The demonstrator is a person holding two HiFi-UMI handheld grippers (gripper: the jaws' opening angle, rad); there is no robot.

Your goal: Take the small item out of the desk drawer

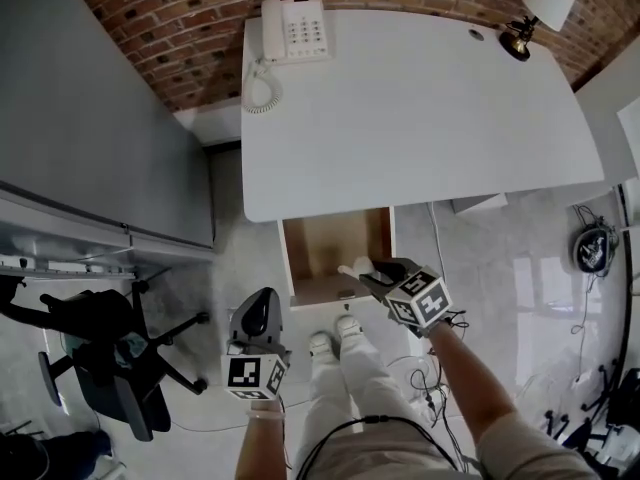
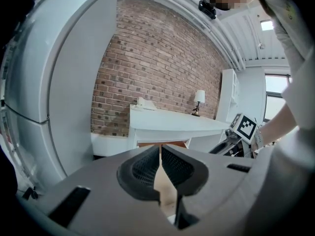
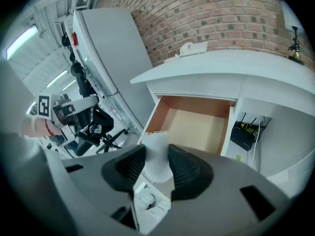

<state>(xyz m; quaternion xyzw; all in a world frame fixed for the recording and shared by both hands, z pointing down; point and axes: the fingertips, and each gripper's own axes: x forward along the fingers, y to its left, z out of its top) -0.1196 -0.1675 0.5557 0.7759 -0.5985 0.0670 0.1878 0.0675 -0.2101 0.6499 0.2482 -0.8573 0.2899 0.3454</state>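
The wooden drawer (image 1: 335, 248) stands pulled out from under the white desk (image 1: 420, 108), and its floor (image 3: 194, 124) looks bare. My right gripper (image 1: 372, 271) hovers over the drawer's front right corner, shut on a small white item (image 3: 157, 156) that sticks up between the dark pads. In the head view the item (image 1: 356, 268) pokes out to the left of the jaws. My left gripper (image 1: 257, 313) hangs lower left of the drawer, above the floor. Its jaws are shut with nothing in them (image 2: 161, 163).
A white telephone (image 1: 294, 30) and a small lamp (image 1: 535, 13) sit at the desk's far edge. A grey cabinet (image 1: 90, 118) stands left, a black office chair (image 1: 110, 358) below it. Cables and a black box (image 3: 243, 132) lie under the desk, right of the drawer.
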